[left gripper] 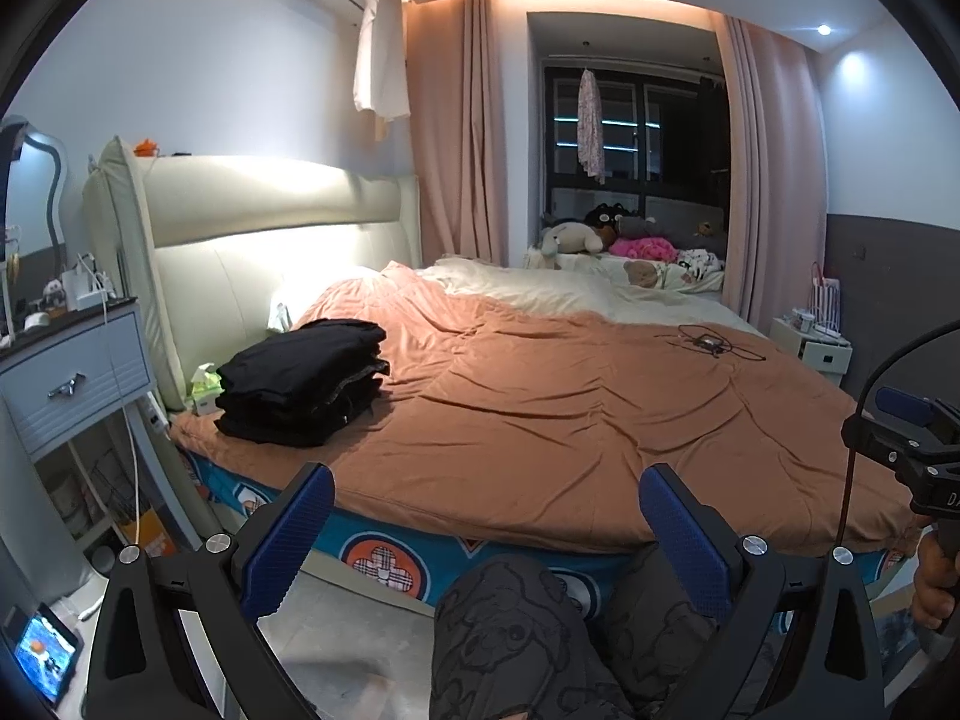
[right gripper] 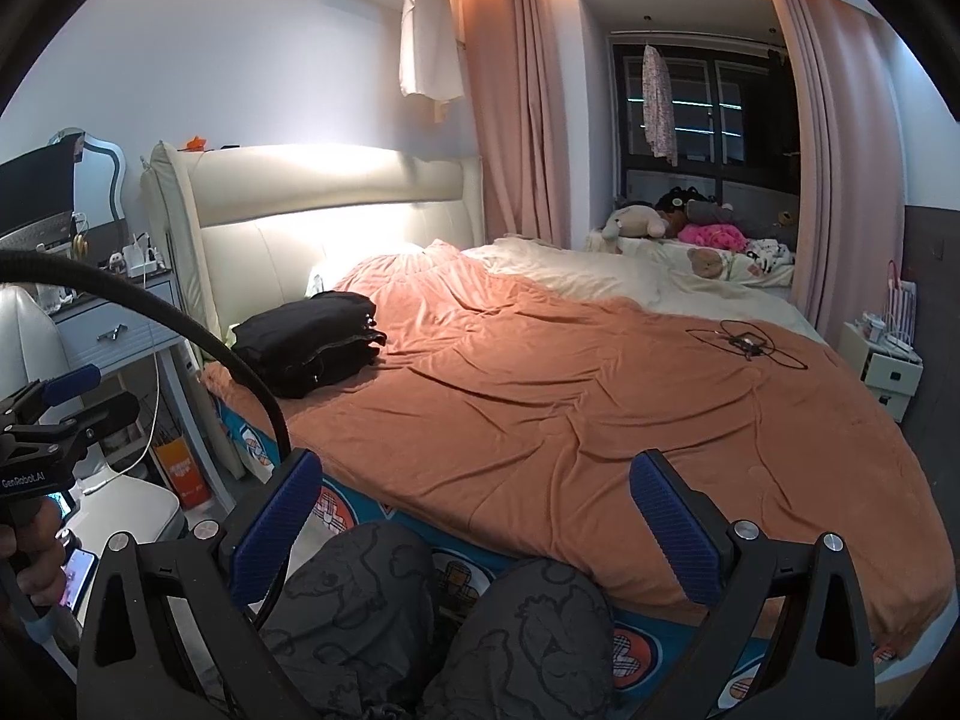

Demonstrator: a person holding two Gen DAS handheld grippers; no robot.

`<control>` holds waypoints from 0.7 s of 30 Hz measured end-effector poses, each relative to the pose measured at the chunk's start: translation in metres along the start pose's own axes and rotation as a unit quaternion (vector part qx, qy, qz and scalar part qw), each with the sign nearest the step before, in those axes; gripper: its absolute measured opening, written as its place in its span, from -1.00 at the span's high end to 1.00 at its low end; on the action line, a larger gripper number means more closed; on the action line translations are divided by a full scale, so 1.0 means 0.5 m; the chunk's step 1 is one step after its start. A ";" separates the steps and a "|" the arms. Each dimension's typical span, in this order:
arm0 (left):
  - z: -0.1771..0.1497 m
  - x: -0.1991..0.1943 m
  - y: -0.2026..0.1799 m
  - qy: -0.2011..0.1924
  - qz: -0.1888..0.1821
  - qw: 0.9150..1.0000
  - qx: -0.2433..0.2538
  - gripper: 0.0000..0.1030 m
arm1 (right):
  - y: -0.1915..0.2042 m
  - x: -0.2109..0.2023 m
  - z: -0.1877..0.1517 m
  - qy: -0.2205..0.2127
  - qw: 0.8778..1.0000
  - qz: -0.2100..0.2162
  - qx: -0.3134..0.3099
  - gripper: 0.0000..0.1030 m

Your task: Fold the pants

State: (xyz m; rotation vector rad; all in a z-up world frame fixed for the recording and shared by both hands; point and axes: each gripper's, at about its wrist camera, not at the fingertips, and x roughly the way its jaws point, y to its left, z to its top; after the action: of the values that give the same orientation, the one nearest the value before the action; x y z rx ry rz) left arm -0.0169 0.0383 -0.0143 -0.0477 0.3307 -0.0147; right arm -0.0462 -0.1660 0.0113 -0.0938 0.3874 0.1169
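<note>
Left claw (left gripper: 486, 531) wide, empty; right claw (right gripper: 477, 519) wide, empty. Both hang at lower frame, short of the bed (left gripper: 570, 414). Pants (left gripper: 306, 384) lie stacked, folded, centre left; no loose pair visible. Judgement: folding looks finished, or next pair unfetched. Right view alone shows a phone (right gripper: 78, 576), lower left.

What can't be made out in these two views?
- Folded black pile: how many garments, too dark in both.
- Small device on the orange quilt: too small.
- Screen on the floor: cut by the left wrist view's edge.
</note>
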 end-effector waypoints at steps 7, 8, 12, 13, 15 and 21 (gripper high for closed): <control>0.002 -0.004 0.002 -0.003 0.002 1.000 -0.003 -0.99 | -0.012 0.004 0.002 0.004 1.000 -0.001 0.008 -1.00; 0.002 -0.005 0.000 -0.003 0.000 1.000 -0.002 -0.99 | -0.014 0.005 0.002 0.005 1.000 0.000 0.009 -1.00; 0.001 -0.009 -0.006 -0.004 0.002 1.000 0.005 -0.99 | -0.006 0.000 0.003 0.006 1.000 -0.001 0.005 -1.00; 0.001 -0.011 -0.007 -0.004 0.001 1.000 0.004 -0.99 | -0.004 -0.002 0.004 0.006 1.000 -0.001 0.004 -1.00; 0.001 -0.011 -0.004 -0.003 -0.003 1.000 0.001 -0.99 | 0.000 -0.005 0.007 0.004 1.000 0.000 0.001 -1.00; 0.003 -0.014 -0.001 -0.004 0.001 1.000 -0.002 -0.99 | 0.004 -0.006 0.004 0.004 1.000 0.001 -0.003 -1.00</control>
State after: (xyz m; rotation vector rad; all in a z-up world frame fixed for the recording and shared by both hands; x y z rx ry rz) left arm -0.0232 0.0380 -0.0108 -0.0522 0.3230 -0.0117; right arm -0.0486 -0.1640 0.0144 -0.0996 0.3956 0.1199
